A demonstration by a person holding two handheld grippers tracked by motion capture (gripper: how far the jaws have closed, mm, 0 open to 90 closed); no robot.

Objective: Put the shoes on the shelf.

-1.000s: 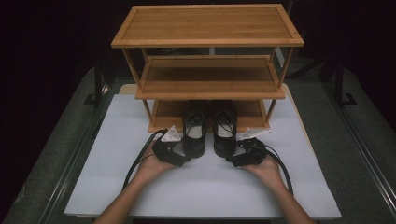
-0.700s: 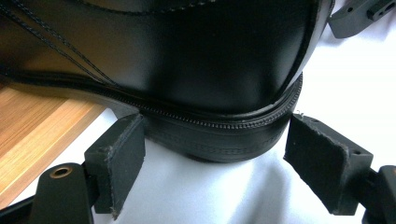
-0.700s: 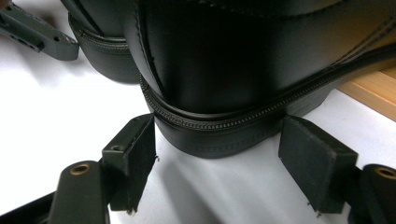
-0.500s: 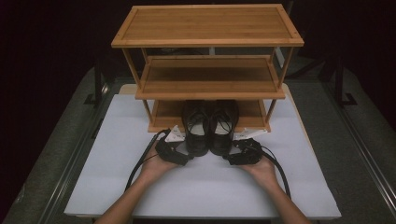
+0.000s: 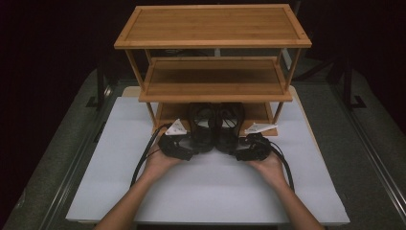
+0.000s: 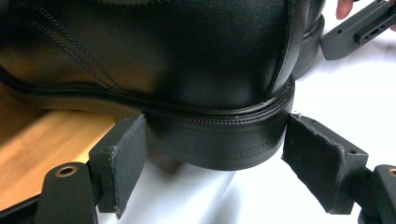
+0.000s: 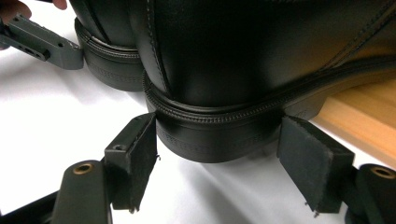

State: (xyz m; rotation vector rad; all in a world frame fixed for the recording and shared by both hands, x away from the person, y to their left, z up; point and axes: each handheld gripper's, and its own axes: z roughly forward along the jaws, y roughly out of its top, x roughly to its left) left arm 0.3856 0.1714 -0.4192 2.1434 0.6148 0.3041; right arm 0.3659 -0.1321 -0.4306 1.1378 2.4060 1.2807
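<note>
Black leather shoes, a pair, sit side by side with toes under the bamboo rack [image 5: 213, 91] and heels out over the white tabletop [image 5: 206, 191]. Left shoe [image 5: 202, 130] heel lies between the left tongs [image 6: 215, 163], jaws apart, one pad [image 6: 122, 158] just beside the heel, neither seen pressing. Right shoe [image 5: 227, 130] heel lies likewise between the right tongs [image 7: 217, 165], jaws apart. Each hand [image 5: 160, 163] holds its tongs low on the tabletop.
</note>
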